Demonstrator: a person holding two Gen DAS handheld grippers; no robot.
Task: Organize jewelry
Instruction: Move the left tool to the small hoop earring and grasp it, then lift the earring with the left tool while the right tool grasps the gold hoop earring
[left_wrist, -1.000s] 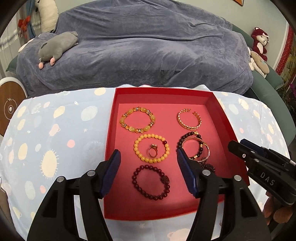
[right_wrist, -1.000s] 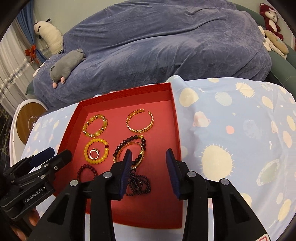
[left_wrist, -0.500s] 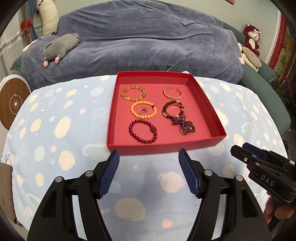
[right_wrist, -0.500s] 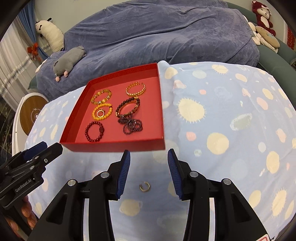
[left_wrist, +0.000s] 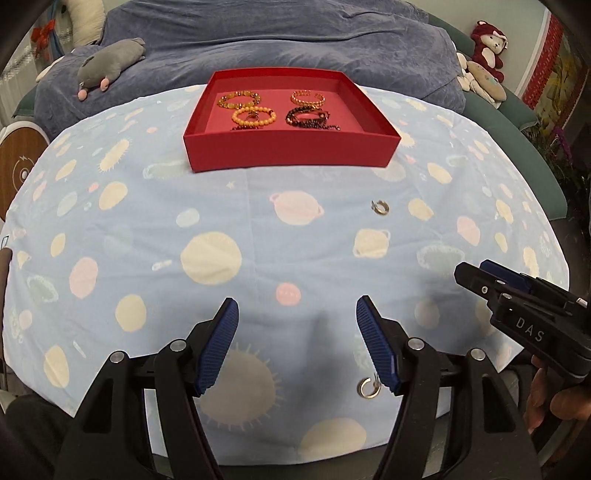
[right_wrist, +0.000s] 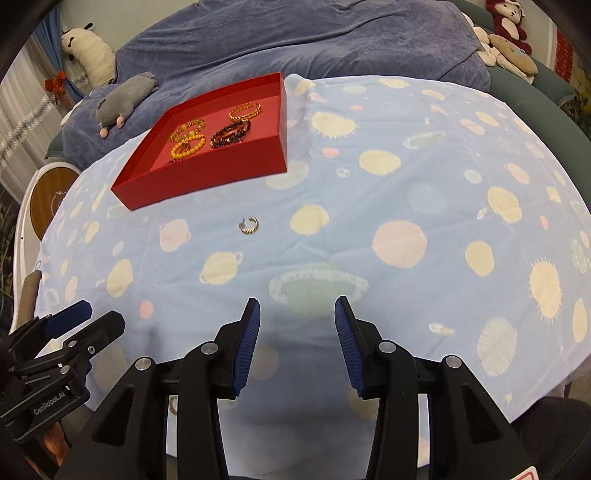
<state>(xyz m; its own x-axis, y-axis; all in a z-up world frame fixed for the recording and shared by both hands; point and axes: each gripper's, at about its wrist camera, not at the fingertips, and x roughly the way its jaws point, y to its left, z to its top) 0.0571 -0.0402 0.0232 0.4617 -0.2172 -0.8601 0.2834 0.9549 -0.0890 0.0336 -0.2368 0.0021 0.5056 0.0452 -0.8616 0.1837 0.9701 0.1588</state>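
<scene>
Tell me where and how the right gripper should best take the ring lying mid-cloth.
Probably from above, fingers straddling the band across its width. The ring lies flat on the cloth, so its sides offer little height. Its gap faces left in the right wrist view; close on the solid arc. The right gripper is open.

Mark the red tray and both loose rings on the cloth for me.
Shallow red cardboard tray (left_wrist: 291, 149): left wrist view, near outer wall.
Ridged silver open ring (left_wrist: 380, 207): left wrist view, on its band.
Plain silver open ring (left_wrist: 368, 388): left wrist view, band beside the left tool's right finger.
</scene>
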